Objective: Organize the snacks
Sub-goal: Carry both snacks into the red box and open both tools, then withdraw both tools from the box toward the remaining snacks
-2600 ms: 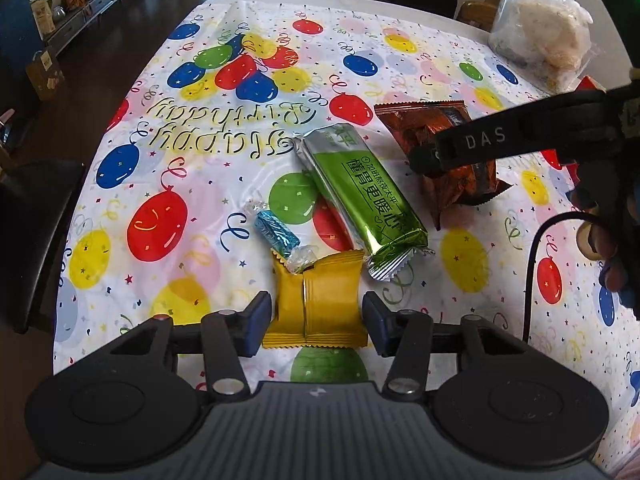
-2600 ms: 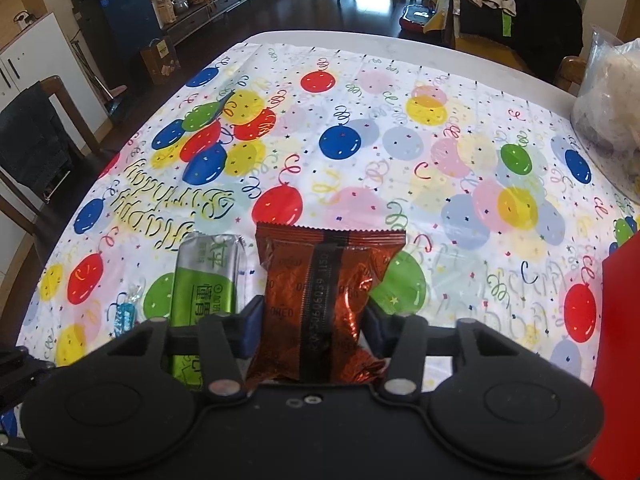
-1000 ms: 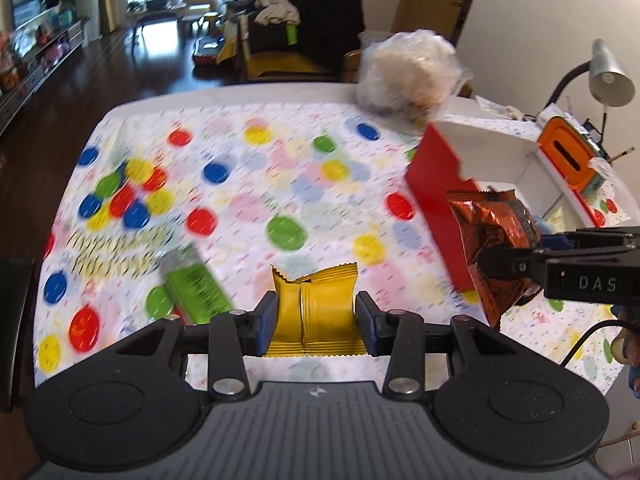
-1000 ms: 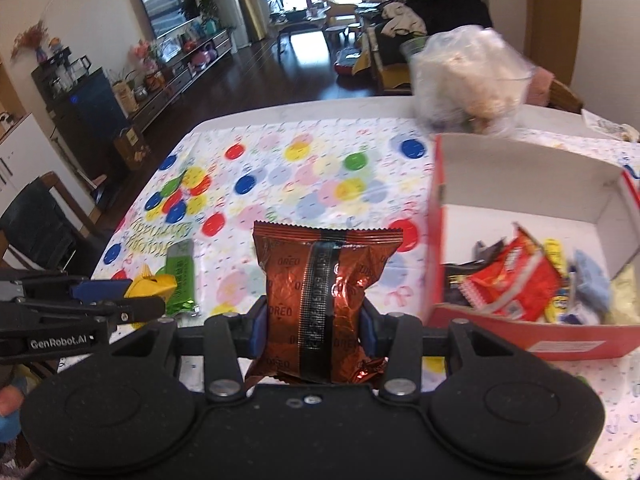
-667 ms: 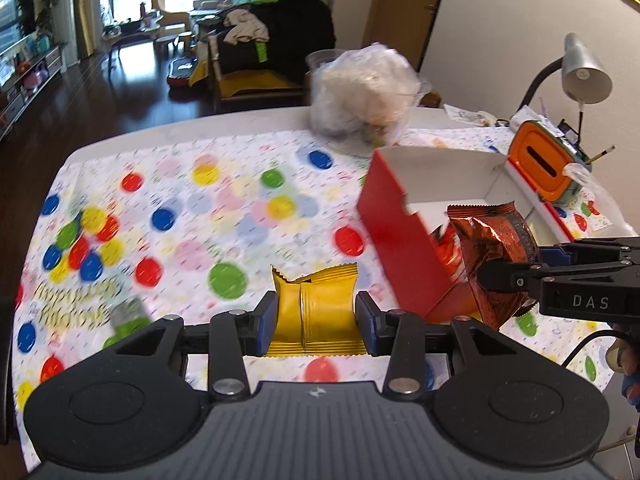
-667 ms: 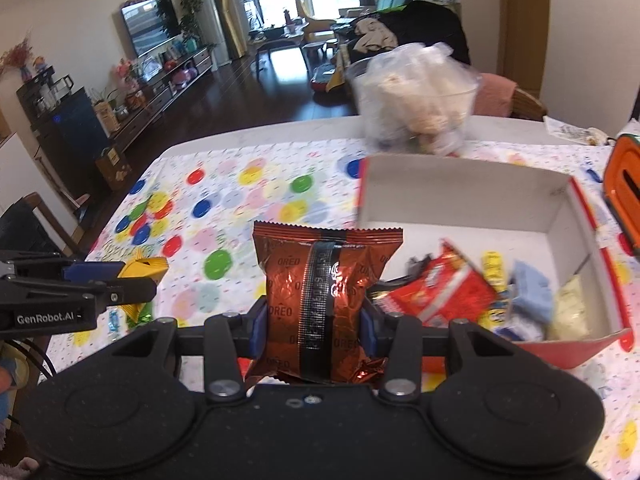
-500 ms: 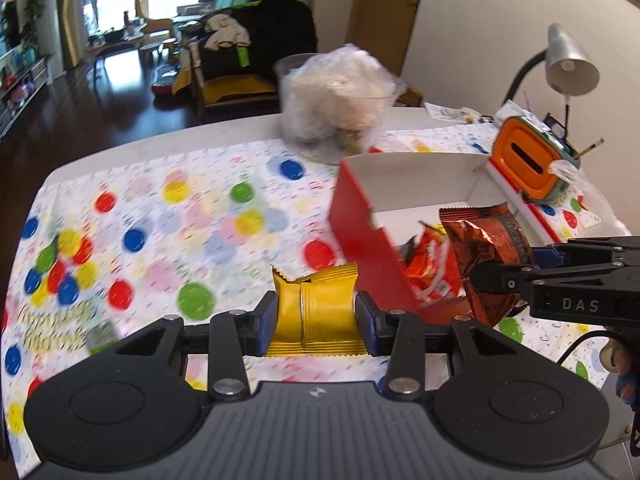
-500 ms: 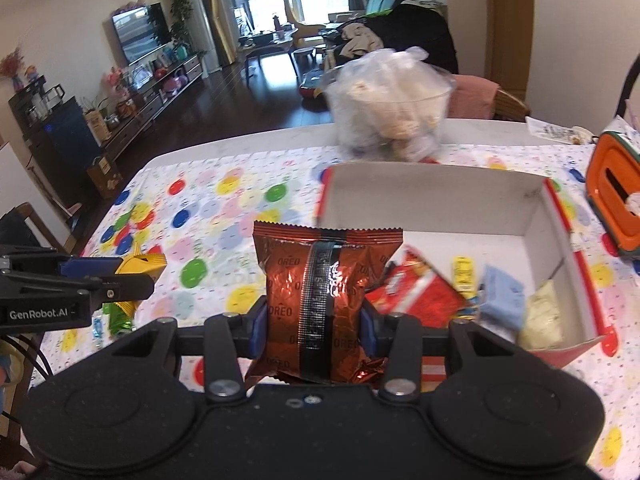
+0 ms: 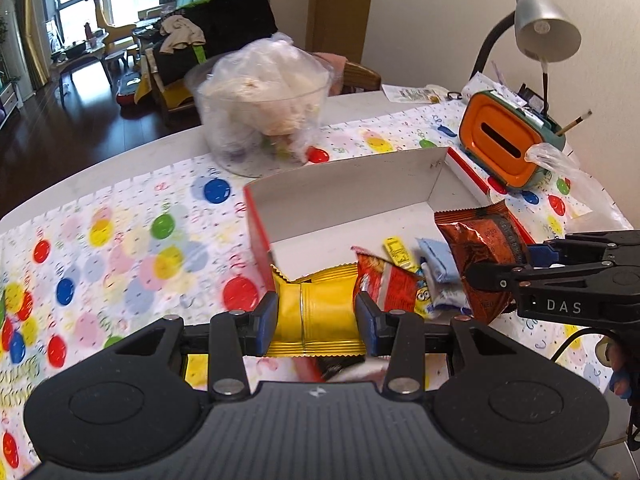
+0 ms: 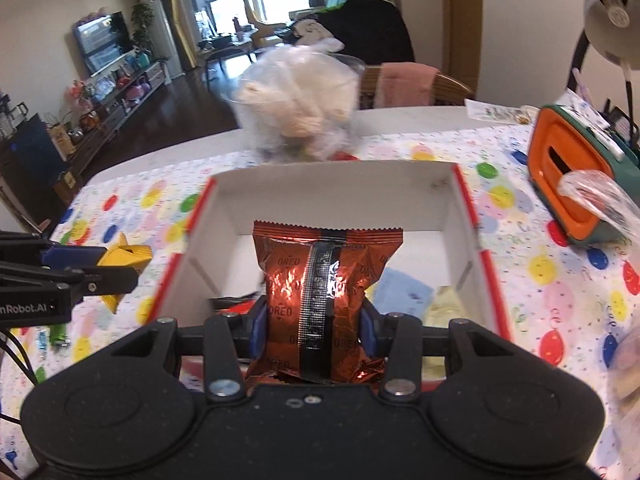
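Observation:
My left gripper (image 9: 317, 320) is shut on a yellow snack packet (image 9: 316, 312) and holds it at the near left corner of the red and white snack box (image 9: 344, 188). My right gripper (image 10: 312, 330) is shut on a brown Oreo packet (image 10: 326, 300) and holds it over the near edge of the same box (image 10: 332, 196). The Oreo packet (image 9: 480, 256) and the right gripper (image 9: 500, 268) also show in the left wrist view. The left gripper (image 10: 116, 270) with the yellow packet (image 10: 126, 260) shows in the right wrist view. Several snacks lie in the box, among them a red packet (image 9: 390, 284) and a blue packet (image 9: 436, 260).
A clear plastic tub with a bagged white filling (image 9: 264, 104) stands behind the box. An orange and green case (image 9: 508, 144) and a desk lamp (image 9: 544, 28) stand at the right. A green packet (image 10: 58, 332) lies on the balloon tablecloth (image 9: 120, 240) at the left.
Both grippers lifted their packets off the tablecloth and carried them right to the box. The box has drawn much closer in both views.

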Demonstrator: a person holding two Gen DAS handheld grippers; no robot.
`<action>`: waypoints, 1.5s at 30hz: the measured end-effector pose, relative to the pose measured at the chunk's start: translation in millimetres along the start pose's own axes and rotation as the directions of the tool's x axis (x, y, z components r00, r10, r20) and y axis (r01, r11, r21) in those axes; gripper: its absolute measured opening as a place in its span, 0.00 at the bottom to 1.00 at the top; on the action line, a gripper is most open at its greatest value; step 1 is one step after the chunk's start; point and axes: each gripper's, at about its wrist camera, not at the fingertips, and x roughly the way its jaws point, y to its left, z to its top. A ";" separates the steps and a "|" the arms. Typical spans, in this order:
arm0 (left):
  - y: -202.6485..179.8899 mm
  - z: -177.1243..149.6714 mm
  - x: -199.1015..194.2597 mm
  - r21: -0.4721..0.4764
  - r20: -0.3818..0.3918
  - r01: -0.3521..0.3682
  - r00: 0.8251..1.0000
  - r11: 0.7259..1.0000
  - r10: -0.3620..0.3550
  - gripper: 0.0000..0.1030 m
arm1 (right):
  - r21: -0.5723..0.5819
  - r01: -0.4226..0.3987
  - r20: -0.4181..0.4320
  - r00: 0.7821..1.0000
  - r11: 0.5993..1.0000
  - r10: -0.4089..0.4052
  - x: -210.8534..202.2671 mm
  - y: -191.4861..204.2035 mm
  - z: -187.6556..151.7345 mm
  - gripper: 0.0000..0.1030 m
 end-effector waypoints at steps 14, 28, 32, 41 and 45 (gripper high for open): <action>-31.8 34.2 79.8 0.069 -0.100 -0.067 0.992 0.995 0.074 0.40 | -0.042 0.047 -0.102 0.993 0.998 -0.051 62.7 -50.2 19.0 0.41; -35.0 30.1 107.4 0.077 -0.170 -0.076 0.982 0.994 0.089 0.40 | -0.087 0.009 -0.147 0.989 0.996 -0.022 93.6 -41.6 30.8 0.51; -35.4 27.4 104.4 0.072 -0.162 -0.071 0.983 0.995 0.082 0.40 | -0.095 0.007 -0.142 0.990 0.995 -0.020 87.9 -39.4 28.5 0.65; -31.7 23.2 86.6 0.044 -0.138 -0.057 0.989 0.997 0.062 0.40 | -0.095 0.001 -0.116 0.993 0.995 -0.012 61.7 -33.7 20.6 0.73; -29.5 20.7 75.4 0.035 -0.119 -0.050 0.991 0.998 0.054 0.42 | -0.088 -0.013 -0.096 0.995 0.996 0.004 46.2 -29.7 17.6 0.74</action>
